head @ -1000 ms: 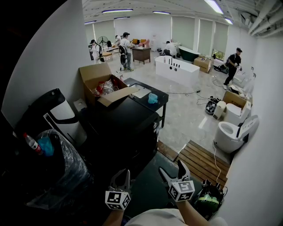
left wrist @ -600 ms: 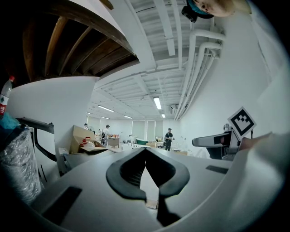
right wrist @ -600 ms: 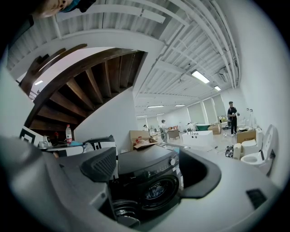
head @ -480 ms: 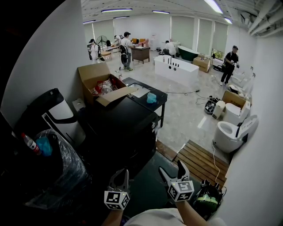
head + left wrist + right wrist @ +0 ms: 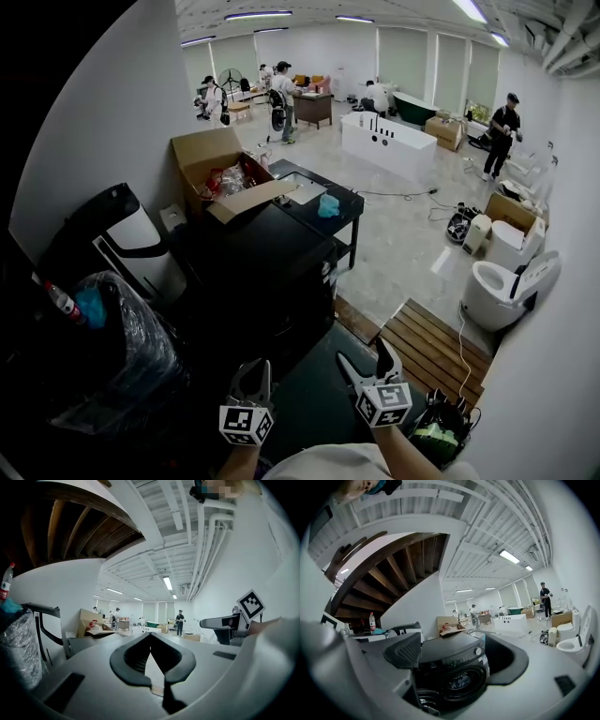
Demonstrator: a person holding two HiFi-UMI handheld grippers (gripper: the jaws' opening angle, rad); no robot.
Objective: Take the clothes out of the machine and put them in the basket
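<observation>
- The clothes were inside the washing machine (image 5: 457, 665). Only a pale glint showed behind its round door (image 5: 459, 681), which looked shut.
- In the head view, the washing machine (image 5: 272, 272) stood against the wall, just ahead of both grippers.
- The right gripper (image 5: 454, 651) had its fingers (image 5: 405, 651) released and spread wide. They framed the round door, with nothing held between them.
- The left gripper (image 5: 150, 637) had its fingers (image 5: 129, 656) clenched tip to tip on nothing. It was held low, beside the right one.
- I judged the step in hand to be opening the door, so the task had barely begun.
- To do it well, the open right fingers should reach the door's free edge and hook it. They should then draw it out along its hinge arc rather than straight back, while the left gripper keeps clear of the swing.
- No handle could be made out, so the free edge would need finding first.
- A dark container (image 5: 439, 439) with something green in it sat on the floor near the right gripper (image 5: 364, 361). Whether it was the basket could not be told.
- An open cardboard box (image 5: 211, 164) behind the machine held red and clear packets.
- A plastic-wrapped bin (image 5: 127, 352) to the left had a bottle (image 5: 58, 302) and a blue item at its top.
</observation>
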